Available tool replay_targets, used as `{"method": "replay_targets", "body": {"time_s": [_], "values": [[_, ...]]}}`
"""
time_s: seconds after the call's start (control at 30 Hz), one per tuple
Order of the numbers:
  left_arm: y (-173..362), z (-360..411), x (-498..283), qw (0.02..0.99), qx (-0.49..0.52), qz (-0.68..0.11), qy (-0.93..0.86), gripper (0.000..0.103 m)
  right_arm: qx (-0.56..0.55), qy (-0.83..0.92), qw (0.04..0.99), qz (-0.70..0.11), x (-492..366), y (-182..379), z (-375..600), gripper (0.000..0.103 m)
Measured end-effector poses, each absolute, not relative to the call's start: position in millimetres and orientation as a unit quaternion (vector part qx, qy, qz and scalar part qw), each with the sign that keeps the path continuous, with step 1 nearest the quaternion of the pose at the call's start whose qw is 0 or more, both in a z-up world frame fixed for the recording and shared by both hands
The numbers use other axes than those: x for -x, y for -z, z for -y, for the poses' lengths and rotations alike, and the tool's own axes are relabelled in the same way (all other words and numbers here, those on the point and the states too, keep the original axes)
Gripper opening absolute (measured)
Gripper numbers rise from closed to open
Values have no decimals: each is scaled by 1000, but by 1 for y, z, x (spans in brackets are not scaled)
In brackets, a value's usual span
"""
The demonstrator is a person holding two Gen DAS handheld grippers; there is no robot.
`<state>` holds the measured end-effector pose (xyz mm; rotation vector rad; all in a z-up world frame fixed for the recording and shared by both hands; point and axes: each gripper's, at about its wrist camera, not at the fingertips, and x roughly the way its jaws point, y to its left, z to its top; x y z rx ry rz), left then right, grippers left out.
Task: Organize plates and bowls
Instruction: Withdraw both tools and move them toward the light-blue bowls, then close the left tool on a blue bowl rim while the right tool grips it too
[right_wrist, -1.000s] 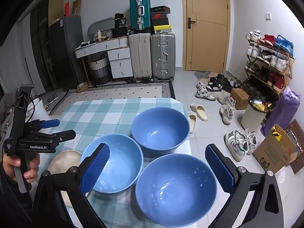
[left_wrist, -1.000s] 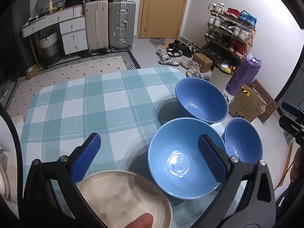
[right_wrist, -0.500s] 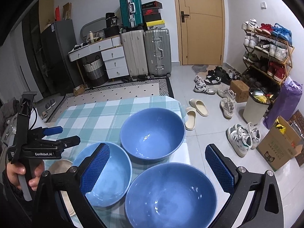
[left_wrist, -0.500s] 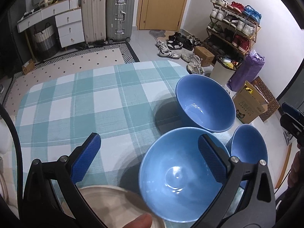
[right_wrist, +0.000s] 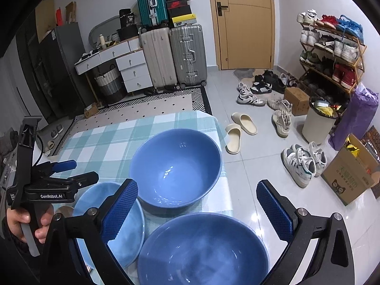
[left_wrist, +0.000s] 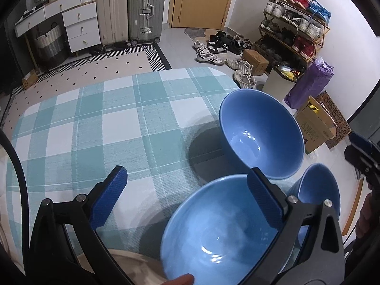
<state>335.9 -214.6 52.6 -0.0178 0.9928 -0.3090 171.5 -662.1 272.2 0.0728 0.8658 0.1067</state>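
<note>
Three blue bowls stand close together on a teal checked tablecloth. In the left wrist view, my left gripper hangs open above the nearest bowl, and its right pad overlaps that bowl's rim. The far bowl and a third bowl lie to the right. A beige plate shows at the bottom edge. In the right wrist view, my right gripper is open above the near bowl, with the far bowl ahead and another bowl to the left. Neither gripper holds anything.
A hand holds the left gripper at the table's left. The right gripper shows at the right edge. The table's edge drops off just right of the bowls. Beyond it are shoes, slippers, a cardboard box and suitcases.
The bowls have slid lower in both views as the grippers shifted. The beige plate has mostly left the left wrist view. Both grippers stay open and the bowls have not moved.
</note>
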Motion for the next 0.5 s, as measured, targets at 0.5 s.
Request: {"method": "replay_targets", "body": {"time_s": [0.5], "values": [[-35, 245, -365, 855, 16, -491, 167, 90, -47, -49, 892, -446, -195, -244, 678, 101]]}}
